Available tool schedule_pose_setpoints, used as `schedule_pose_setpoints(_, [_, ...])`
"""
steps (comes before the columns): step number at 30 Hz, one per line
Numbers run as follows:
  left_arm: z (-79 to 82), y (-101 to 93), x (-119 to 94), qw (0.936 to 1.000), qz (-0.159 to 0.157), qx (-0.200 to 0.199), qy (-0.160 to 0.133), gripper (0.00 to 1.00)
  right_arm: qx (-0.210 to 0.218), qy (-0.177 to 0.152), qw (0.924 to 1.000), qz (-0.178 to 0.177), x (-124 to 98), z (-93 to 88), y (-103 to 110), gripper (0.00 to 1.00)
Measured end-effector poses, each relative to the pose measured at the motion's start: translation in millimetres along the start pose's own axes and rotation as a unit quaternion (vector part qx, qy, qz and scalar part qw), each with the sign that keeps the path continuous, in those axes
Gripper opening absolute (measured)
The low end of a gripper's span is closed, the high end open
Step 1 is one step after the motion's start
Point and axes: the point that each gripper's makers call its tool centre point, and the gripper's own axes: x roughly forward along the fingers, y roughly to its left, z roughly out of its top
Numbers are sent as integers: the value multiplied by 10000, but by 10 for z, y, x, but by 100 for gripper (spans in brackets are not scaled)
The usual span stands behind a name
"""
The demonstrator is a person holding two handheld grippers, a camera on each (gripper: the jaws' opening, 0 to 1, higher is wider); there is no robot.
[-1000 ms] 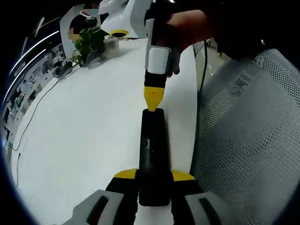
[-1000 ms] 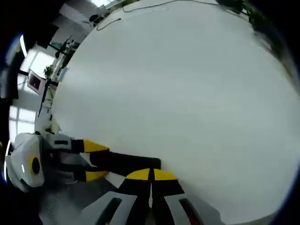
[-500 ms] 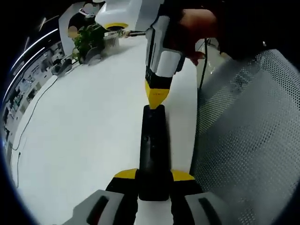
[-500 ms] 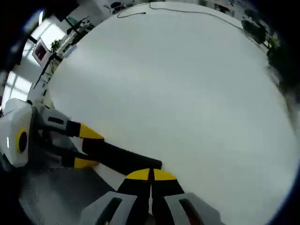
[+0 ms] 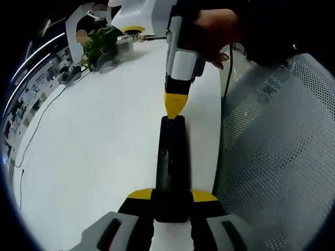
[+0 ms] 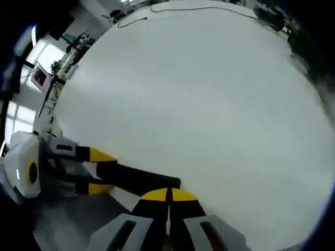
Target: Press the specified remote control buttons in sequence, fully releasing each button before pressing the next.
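A long black remote control lies lengthwise over the white table, near its right edge. My left gripper is shut on the remote's near end, a yellow tip on each side. From the top of the left gripper view my right gripper reaches down, held by a hand, its closed yellow tips touching the remote's far end. In the right gripper view my right gripper has its jaws together right over the remote control. The left gripper clamps the remote from the left.
A grey mesh chair stands close against the table's right edge. A potted plant and a white device sit at the far end. A thin cable trails along the left side. The broad white tabletop stretches ahead.
My right gripper's tips have stayed at the remote's far end while its body rocked a little, and its view has swung. The left gripper's hold on the remote is unchanged.
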Motion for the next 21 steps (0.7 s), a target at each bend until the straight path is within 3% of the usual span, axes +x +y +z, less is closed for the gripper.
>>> schedule_pose_setpoints(4, [-2,1,-1,10000,2,-14,-14,25,152,-117,9996,187,-19,42,40,0])
schedule_pose_setpoints(15, [-4,3,-1,10000,9,-14,-35,25,524,24,9974,498,18,-11,115,0])
schedule_pose_setpoints(21, [-3,4,1,10000,9,-23,-43,25,378,44,9986,376,37,-3,116,0])
